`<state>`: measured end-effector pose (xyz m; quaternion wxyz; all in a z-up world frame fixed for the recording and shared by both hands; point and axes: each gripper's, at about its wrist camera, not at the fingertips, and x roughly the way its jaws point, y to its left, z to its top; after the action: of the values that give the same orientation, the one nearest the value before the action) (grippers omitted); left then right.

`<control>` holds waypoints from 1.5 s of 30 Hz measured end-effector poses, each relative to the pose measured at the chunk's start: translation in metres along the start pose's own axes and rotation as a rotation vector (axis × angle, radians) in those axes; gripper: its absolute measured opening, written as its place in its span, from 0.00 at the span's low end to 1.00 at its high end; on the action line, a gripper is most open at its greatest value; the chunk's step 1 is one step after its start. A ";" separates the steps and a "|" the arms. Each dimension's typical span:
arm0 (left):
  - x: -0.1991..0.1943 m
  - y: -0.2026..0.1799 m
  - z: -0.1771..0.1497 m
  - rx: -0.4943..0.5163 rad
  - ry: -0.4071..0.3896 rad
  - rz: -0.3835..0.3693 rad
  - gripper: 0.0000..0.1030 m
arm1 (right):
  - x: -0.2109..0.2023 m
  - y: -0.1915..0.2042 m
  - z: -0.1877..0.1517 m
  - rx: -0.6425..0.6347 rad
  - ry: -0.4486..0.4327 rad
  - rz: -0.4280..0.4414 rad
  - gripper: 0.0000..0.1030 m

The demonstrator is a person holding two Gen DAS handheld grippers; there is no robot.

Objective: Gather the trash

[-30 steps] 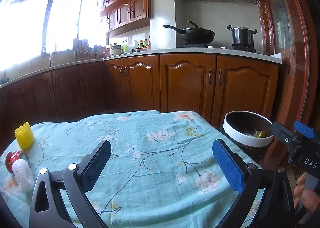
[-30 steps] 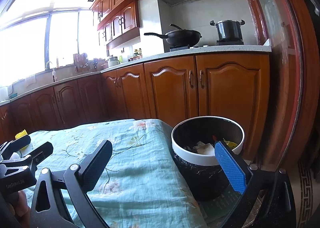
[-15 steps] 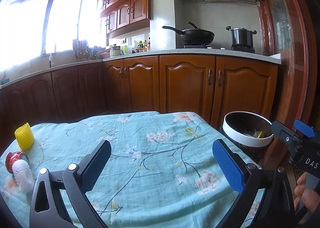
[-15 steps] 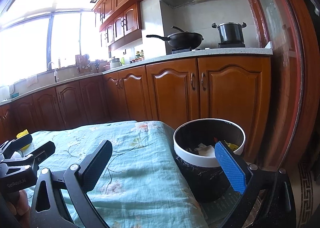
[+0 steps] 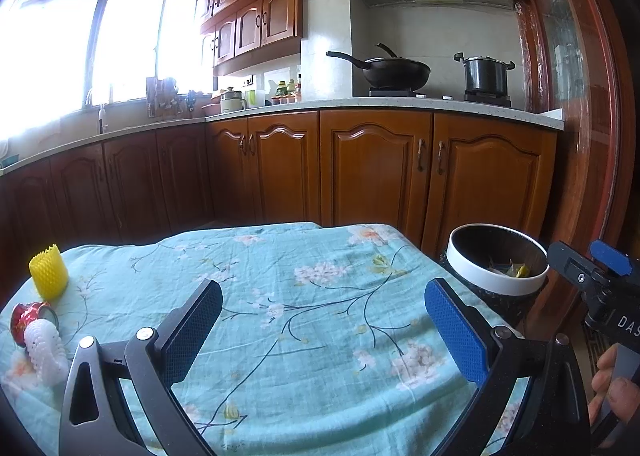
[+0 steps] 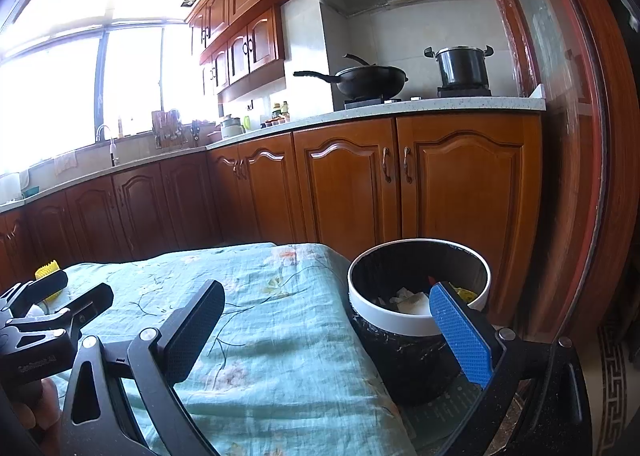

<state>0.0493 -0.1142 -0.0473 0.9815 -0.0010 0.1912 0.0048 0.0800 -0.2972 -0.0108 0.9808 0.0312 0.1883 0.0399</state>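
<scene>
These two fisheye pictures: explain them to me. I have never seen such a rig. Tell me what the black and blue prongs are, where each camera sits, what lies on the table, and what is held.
No robot here: a person holds a two-finger gripper in each hand, with a camera on each looking forward along its fingers. The prongs at the bottom of each picture are those fingers, one black pad and one blue.

The left wrist view shows the left gripper open over the floral tablecloth, holding nothing. The right wrist view shows the right gripper, also open and empty, near the trash bin, which stands beside the table and already holds some scraps.

At the table's far left lie a yellow foam net, a red crumpled wrapper and a white foam net, probably the trash left to collect.
</scene>
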 end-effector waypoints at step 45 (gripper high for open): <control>0.012 0.019 0.002 0.007 0.009 -0.038 0.99 | -0.003 0.005 0.005 0.001 -0.005 0.001 1.00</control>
<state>0.0607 -0.0950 -0.0493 0.9806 -0.0013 0.1954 -0.0146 0.0791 -0.2924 -0.0047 0.9812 0.0319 0.1859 0.0401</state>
